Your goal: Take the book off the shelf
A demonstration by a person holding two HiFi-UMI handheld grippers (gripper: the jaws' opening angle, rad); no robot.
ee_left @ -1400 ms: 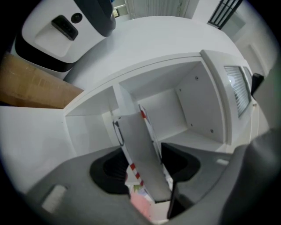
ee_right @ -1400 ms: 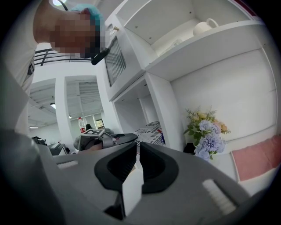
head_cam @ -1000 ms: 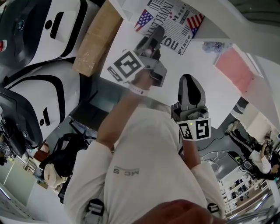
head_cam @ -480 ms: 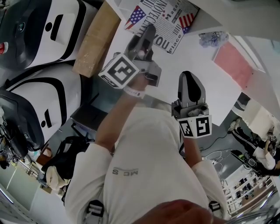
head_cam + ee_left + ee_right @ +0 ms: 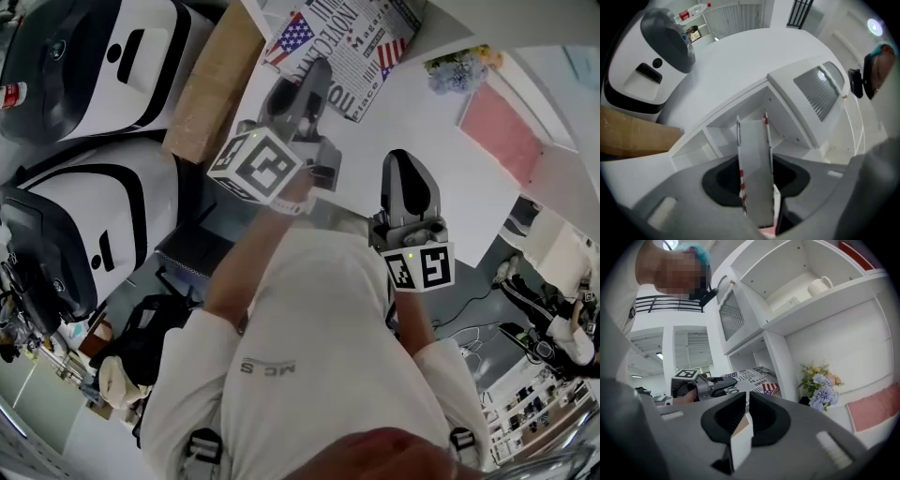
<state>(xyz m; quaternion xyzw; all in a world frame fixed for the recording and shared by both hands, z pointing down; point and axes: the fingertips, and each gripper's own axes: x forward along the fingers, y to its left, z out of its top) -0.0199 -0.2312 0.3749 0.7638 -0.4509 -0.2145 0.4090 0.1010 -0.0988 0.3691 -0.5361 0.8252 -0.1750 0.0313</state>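
The book (image 5: 347,42) has a newsprint cover with American flags and sticks out of the white shelf (image 5: 787,357). My left gripper (image 5: 314,80) reaches up to it and holds its lower edge. In the left gripper view the book (image 5: 754,168) stands edge-on between the jaws, which are closing on it, with the shelf's compartments (image 5: 783,117) behind. The right gripper view shows the left gripper (image 5: 708,385) on the book (image 5: 752,378). My right gripper (image 5: 405,169) hangs lower right, apart from the book, jaws (image 5: 746,404) together and holding nothing.
A vase of blue flowers (image 5: 459,67) and a pink panel (image 5: 506,141) are right of the book. A cardboard box (image 5: 211,84) and white-and-black machines (image 5: 94,56) lie left. A white mug (image 5: 820,286) stands on an upper shelf.
The left gripper has shifted left with the book, and its marker cube has turned. The flowers have come into the head view. The right gripper has barely moved.
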